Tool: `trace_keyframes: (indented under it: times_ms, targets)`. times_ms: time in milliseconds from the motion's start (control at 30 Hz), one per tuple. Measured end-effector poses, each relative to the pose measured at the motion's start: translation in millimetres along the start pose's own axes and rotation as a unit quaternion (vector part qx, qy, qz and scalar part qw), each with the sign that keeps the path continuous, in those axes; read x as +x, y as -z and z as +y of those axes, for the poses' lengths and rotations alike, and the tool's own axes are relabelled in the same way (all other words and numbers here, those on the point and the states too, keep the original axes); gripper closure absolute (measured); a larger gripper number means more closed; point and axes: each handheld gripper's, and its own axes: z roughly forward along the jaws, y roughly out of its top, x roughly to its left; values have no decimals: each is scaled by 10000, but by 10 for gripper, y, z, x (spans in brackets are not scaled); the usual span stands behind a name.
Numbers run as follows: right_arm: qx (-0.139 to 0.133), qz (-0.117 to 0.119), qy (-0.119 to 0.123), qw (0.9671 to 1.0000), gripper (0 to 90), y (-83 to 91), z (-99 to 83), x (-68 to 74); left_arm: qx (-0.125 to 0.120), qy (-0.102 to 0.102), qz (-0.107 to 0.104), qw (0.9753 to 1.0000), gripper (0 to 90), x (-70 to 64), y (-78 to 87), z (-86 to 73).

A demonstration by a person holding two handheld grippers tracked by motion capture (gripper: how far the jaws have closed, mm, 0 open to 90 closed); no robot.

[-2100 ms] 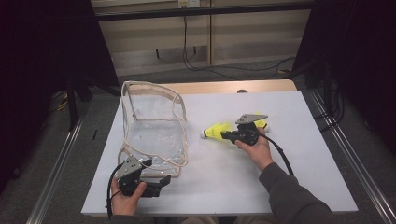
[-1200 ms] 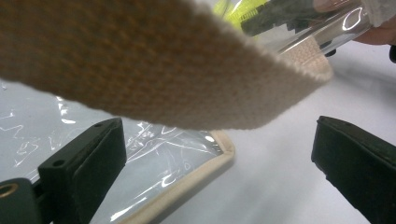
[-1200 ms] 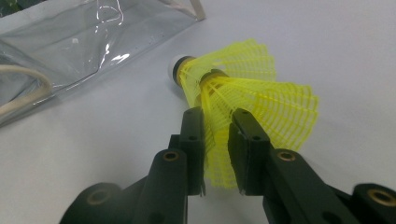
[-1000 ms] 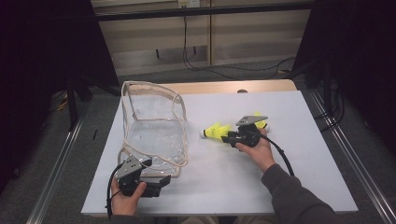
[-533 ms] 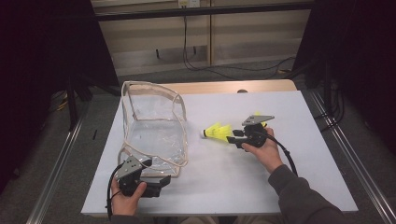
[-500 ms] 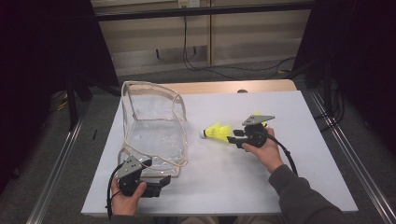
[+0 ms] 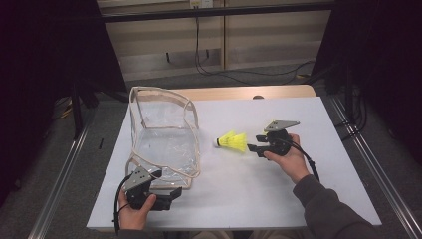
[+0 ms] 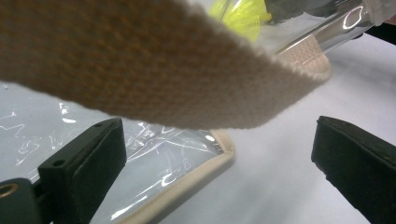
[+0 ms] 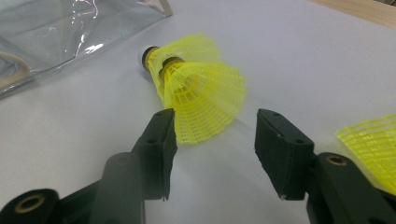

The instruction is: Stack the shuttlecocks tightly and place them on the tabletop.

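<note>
White tabletop [image 7: 239,194] spread across the middle of the high view, bare and roomy at lower centre and far right. Clear plastic bag [image 7: 164,139] with beige webbing trim standing left of centre, mouth apparently facing right toward the shuttlecocks; near corner just ahead of the left gripper [image 7: 171,193] at lower left, close to the front edge. Left jaws spread wide, gripping nothing; beige strap [image 8: 154,70] crossing the top of the left gripper view, bag's bottom hem [image 8: 187,186] between the jaws. Right gripper [image 7: 251,147] right of centre, jaws spread, flanking the skirt of the yellow shuttlecocks [image 9: 196,88], seemingly two nested together, left jaw touching or nearly so, nothing pinched. Another yellow skirt [image 9: 373,140] at the right edge of the right gripper view. Shuttlecocks lying on the tabletop, cork end toward the bag, apart from it. Judged early: bag not yet held open, shuttlecocks not yet grasped or bagged. Open path between cork and bag mouth; the sagging strap looks a likely snag.
</note>
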Motion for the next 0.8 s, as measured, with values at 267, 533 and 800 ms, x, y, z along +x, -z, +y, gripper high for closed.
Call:
trace_keyframes:
  times_ms: [267,533,800]
  targets:
    - [-6,-185,-57,9998,361,76,9,-64,-1,5,4,10000,30,-1,0,2]
    - [27,-340,-96,9994,274,153,23,-130,4,10,17,10000,30,-5,0,3]
    - [13,-577,-169,9982,211,236,39,-209,5,5,14,10000,31,-3,0,4]
